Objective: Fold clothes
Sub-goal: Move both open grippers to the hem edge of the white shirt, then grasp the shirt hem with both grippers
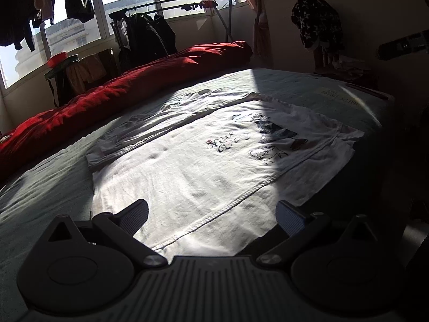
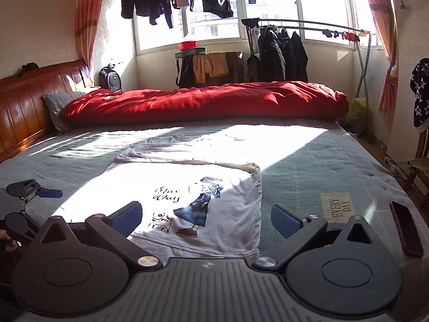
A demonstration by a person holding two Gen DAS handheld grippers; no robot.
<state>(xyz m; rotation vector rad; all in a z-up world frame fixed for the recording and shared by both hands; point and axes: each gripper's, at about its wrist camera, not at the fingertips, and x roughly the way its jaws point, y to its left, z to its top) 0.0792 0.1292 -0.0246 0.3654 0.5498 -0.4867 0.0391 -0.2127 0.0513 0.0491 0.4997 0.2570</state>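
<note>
A white T-shirt (image 1: 203, 161) with a cartoon print lies flat on the grey-green bed sheet (image 1: 40, 196), partly in sunlight. In the right wrist view the T-shirt (image 2: 214, 187) has its hem nearest me and a sleeve bunched at the far side. My left gripper (image 1: 211, 214) hovers open just above the shirt's hem seam, nothing between its fingers. My right gripper (image 2: 206, 218) is open over the hem near the print, also holding nothing. The left gripper (image 2: 34, 201) shows at the left edge of the right wrist view, beside the shirt.
A rolled red duvet (image 2: 203, 102) lies along the bed's far side, by a pillow (image 2: 57, 102) and wooden headboard (image 2: 24, 99). A dark red phone (image 2: 406, 228) rests on the sheet at right. A clothes rack (image 2: 281, 51) with coats stands by the window.
</note>
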